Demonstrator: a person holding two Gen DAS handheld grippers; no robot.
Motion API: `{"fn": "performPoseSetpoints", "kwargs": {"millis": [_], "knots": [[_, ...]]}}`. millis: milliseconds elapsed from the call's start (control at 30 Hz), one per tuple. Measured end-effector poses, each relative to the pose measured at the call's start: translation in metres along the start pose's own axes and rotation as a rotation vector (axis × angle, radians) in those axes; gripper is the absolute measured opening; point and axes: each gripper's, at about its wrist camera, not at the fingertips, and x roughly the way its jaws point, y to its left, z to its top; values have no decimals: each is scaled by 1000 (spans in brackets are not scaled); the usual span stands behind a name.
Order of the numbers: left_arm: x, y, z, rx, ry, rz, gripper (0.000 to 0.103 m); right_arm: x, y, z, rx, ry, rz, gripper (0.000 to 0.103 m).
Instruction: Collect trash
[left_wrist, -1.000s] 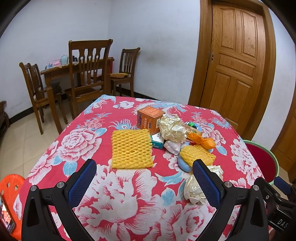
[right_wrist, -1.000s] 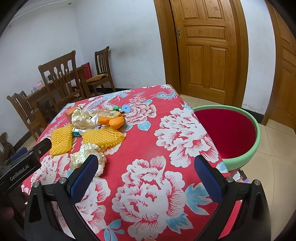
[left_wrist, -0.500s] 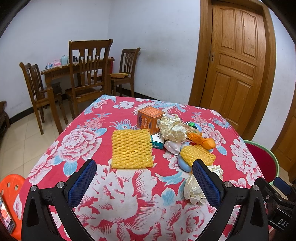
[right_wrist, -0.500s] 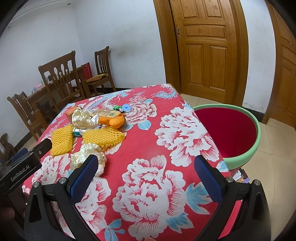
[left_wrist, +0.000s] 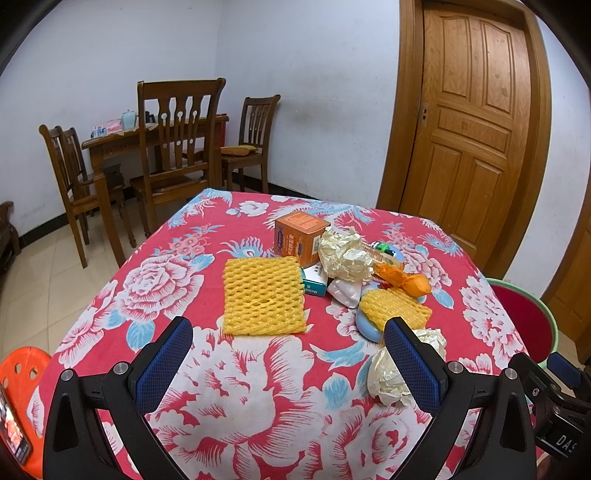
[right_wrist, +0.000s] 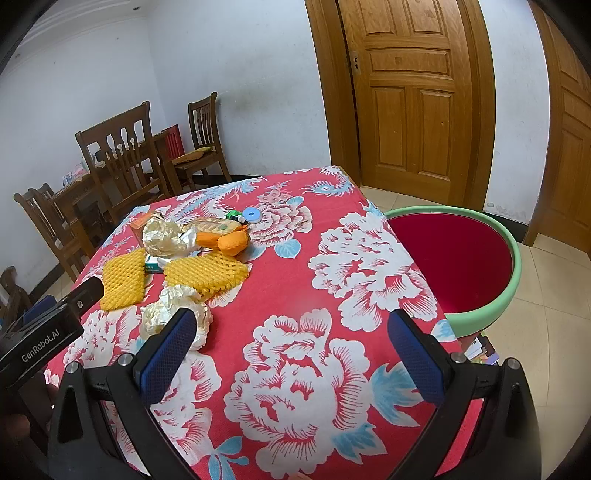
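Note:
Trash lies on a red floral tablecloth (left_wrist: 258, 387): a flat yellow foam net (left_wrist: 263, 295), an orange box (left_wrist: 299, 238), crumpled cream paper (left_wrist: 343, 256), an orange wrapper (left_wrist: 404, 278), a second yellow net (left_wrist: 395, 308) and a near paper wad (left_wrist: 391, 373). In the right wrist view I see the nets (right_wrist: 205, 273), the wad (right_wrist: 173, 317) and a green-rimmed red bin (right_wrist: 458, 254) beside the table. My left gripper (left_wrist: 288, 363) is open and empty, short of the flat net. My right gripper (right_wrist: 291, 354) is open and empty above the cloth, right of the wad.
Wooden chairs (left_wrist: 177, 147) and a wooden table (left_wrist: 110, 144) stand at the back left. A wooden door (left_wrist: 469, 122) is at the back right. An orange stool (left_wrist: 18, 373) sits low on the left. A blue ring (right_wrist: 252, 213) lies further back on the cloth.

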Motion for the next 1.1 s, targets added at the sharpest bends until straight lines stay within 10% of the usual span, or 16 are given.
{"fn": "performPoseSetpoints", "kwargs": {"millis": [1100], "knots": [[-3,4,1,7,5,3,103,1,0,1,8,0,2,102]]}}
